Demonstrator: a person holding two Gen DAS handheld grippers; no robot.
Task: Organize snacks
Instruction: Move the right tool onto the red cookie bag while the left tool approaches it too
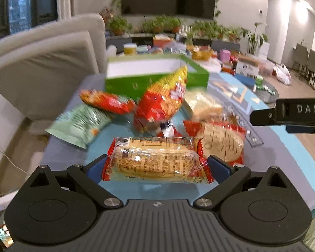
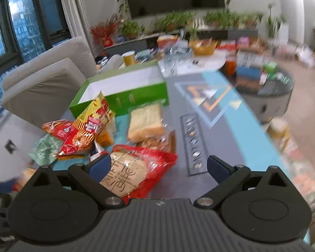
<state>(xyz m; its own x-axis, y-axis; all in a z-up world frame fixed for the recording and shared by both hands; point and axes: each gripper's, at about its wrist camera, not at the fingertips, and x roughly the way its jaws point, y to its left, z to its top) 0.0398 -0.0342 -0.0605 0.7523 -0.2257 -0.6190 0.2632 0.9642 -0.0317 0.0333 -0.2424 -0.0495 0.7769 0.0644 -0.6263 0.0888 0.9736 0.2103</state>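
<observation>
Seen from the left wrist, the green bag point(image 1: 79, 124) lay at about ten o'clock of the pile, flat on the table point(image 1: 283, 147). It looked light and puffy; I judge it would crush easily, so its sealed edge was the better place to take. Next to it, toward twelve o'clock, were the orange-red bag point(image 1: 107, 100) and the tall red-yellow bag point(image 1: 163, 103), which leaned against the green box point(image 1: 134, 84). Both seemed slippery film with air inside.

The left gripper point(image 1: 157, 168) had its jaws wide, and the cake pack point(image 1: 155, 159) sat between the blue pads. Whether the pads really pressed on it I could not tell. This pack looked soft and a little springy, with crimped red ends; a hold across the middle would be gentle enough.

At two o'clock lay the red cracker pack point(image 1: 220, 142), probably brittle. In the right wrist view, the right gripper point(image 2: 158, 168) stood open and held nothing; the cracker pack lay under its left finger. The bread point(image 2: 146, 121) behind it was very soft. The box stood open, with no snack visible inside.
</observation>
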